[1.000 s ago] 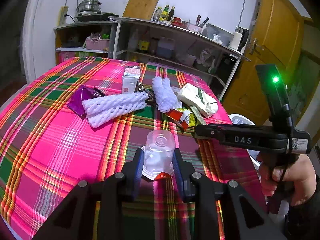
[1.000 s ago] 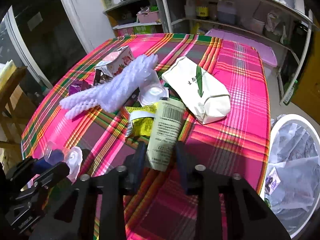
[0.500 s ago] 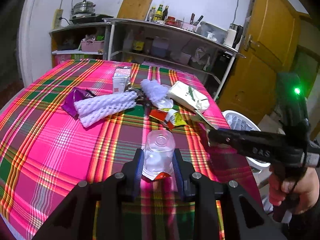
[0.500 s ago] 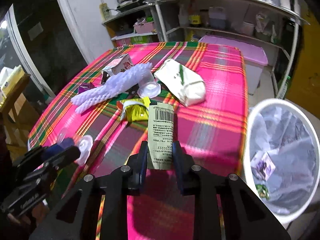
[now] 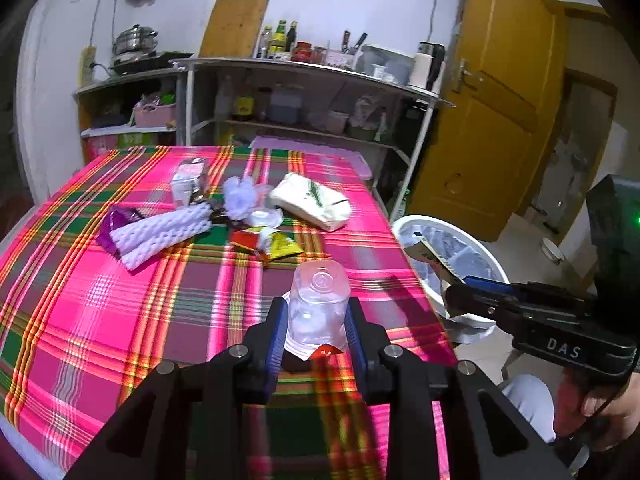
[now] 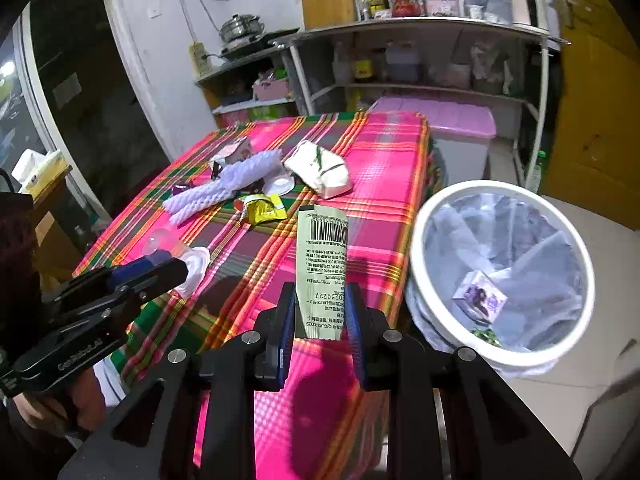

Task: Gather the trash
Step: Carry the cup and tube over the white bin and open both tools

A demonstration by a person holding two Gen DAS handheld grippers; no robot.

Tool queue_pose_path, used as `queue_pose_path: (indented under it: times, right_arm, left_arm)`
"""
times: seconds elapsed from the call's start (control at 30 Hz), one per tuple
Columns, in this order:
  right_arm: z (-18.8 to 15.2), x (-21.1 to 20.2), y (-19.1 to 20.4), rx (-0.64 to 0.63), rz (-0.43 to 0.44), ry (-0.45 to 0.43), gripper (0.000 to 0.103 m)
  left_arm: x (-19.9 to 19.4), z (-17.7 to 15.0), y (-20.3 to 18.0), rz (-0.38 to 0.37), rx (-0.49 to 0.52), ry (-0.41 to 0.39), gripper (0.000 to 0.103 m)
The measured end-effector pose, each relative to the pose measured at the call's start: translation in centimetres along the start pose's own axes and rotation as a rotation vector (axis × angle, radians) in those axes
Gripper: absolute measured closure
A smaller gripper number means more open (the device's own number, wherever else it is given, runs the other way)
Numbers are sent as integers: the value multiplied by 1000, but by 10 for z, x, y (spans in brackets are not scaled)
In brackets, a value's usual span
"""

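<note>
My left gripper [image 5: 316,330] is shut on a clear plastic cup [image 5: 318,304], held above the near part of the plaid table [image 5: 120,320]. My right gripper [image 6: 322,320] is shut on a pale green wrapper [image 6: 322,264] with a barcode, held off the table's right edge beside the white lined bin [image 6: 500,272]. The bin [image 5: 448,248] holds a small purple carton [image 6: 480,296]. On the table lie white foam nets [image 5: 160,232], a white paper bag [image 5: 312,200], a yellow-red packet [image 5: 268,242], a purple wrapper [image 5: 110,226] and a small carton [image 5: 188,180].
Shelves [image 5: 300,100] with bottles, pots and boxes stand behind the table. A pink-lidded box [image 6: 448,120] sits on the floor by the shelves. A yellow door [image 5: 500,120] is at the right. A side table with a tissue box [image 6: 36,168] stands at the left.
Both grippers have pulled back and risen with their loads. The right gripper lifted the green wrapper off the table and carried it right, toward the bin.
</note>
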State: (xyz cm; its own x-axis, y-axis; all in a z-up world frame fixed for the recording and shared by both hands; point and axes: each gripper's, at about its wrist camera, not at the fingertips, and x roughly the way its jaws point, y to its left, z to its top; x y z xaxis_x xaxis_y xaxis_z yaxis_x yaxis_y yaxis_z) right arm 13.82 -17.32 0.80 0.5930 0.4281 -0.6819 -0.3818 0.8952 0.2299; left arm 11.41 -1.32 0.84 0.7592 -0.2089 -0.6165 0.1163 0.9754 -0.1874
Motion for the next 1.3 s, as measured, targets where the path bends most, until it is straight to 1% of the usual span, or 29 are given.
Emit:
queue_pose_path:
  times: [0.13, 0.37, 0.7, 1.0, 1.3]
  right_arm:
    - [-4, -15, -11, 17, -16, -23, 78]
    - [-11, -27, -33, 61, -43, -43, 78]
    - [-17, -36, -66, 127, -79, -63, 78]
    - [-22, -36, -102, 188, -125, -61, 78]
    - [-24, -26, -135, 223, -168, -38, 78]
  left_arm:
    - [-3, 0, -15, -16, 23, -2, 73]
    - [-3, 1, -39, -43, 62, 1, 73]
    - [15, 13, -63, -86, 106, 7, 73]
    - [43, 28, -91, -144, 139, 12, 73]
    - [86, 36, -120, -195, 165, 60, 73]
